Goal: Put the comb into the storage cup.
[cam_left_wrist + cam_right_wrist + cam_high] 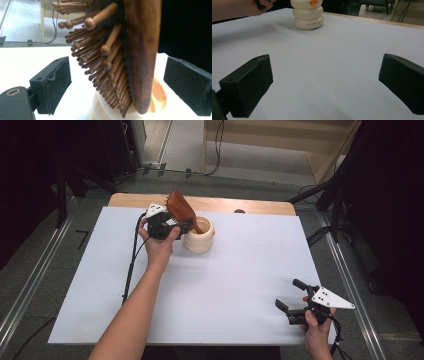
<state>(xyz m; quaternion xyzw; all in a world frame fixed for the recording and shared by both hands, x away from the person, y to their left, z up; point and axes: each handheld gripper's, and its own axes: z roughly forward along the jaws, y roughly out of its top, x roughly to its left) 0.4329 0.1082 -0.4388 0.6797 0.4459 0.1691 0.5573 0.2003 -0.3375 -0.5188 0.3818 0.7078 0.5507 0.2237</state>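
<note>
A brown wooden hairbrush (pixel 179 207) with knobbed wooden bristles (pixel 100 65) stands handle-down in a cream ribbed cup (pixel 199 236) at the far middle of the white table. My left gripper (pixel 182 225) is at the cup's left, its jaws on either side of the brush head (pixel 142 50). A gap shows on both sides, so the pads do not press it and the gripper is open. The cup's rim (pixel 105 111) shows below the brush. My right gripper (pixel 289 293) rests open near the front right edge, nothing between its jaws (pixel 324 85), facing the cup (pixel 309 15).
A white sheet (pixel 225 285) covers the table, with a strip of bare wood (pixel 225 204) along the far edge. Cables trail from both grippers; the left one (pixel 131 265) runs across the sheet. Dark stands and floor rails surround the table.
</note>
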